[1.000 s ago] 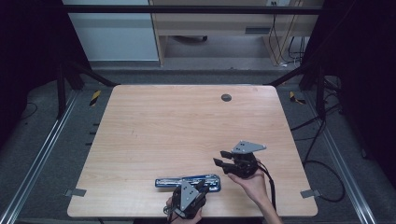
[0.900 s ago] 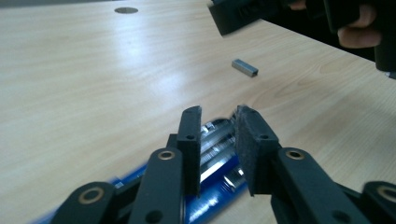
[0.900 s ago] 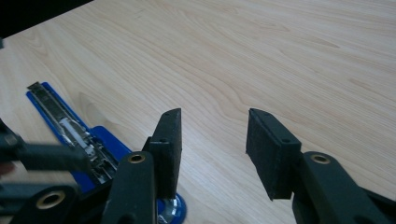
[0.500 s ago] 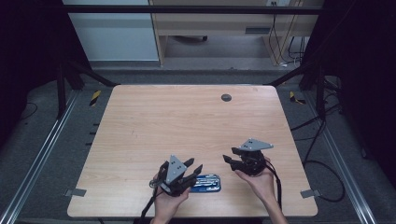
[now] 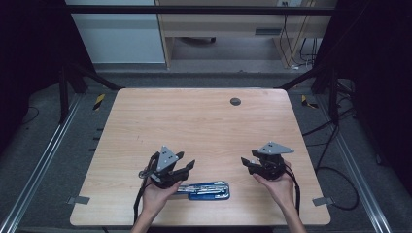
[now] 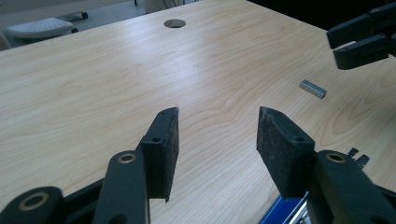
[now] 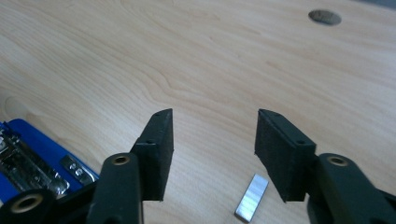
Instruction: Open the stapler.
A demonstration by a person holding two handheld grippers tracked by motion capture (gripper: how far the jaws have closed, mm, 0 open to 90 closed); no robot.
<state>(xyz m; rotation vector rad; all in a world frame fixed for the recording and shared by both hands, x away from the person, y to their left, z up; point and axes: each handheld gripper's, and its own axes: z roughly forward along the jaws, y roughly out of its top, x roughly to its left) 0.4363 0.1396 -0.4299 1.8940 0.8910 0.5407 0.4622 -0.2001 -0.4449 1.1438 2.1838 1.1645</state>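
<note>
A blue case (image 5: 206, 190) with shiny metal pieces in it lies flat near the table's front edge. My left gripper (image 5: 188, 166) hovers just above and left of it, and the case's corner (image 6: 280, 212) peeks from under the right jaw. Its jaws have just been opening and hold nothing; my left gripper (image 6: 217, 126) is open. My right gripper (image 5: 246, 163) is off to the case's right and faces left. Its jaws have also just been opening, and my right gripper (image 7: 212, 126) is open and empty. A small silver metal bar (image 7: 252, 197) lies on the wood just under it.
The light wooden table (image 5: 204, 126) has a round dark grommet hole (image 5: 235, 101) near its far edge. In the left gripper view the small metal bar (image 6: 313, 88) lies below the other gripper's jaws (image 6: 362, 39). Dark floor and cables surround the table.
My left gripper has lifted off the blue case and moved left, its jaws spreading. The right gripper has drifted right and opened wider. The case stays on the table.
</note>
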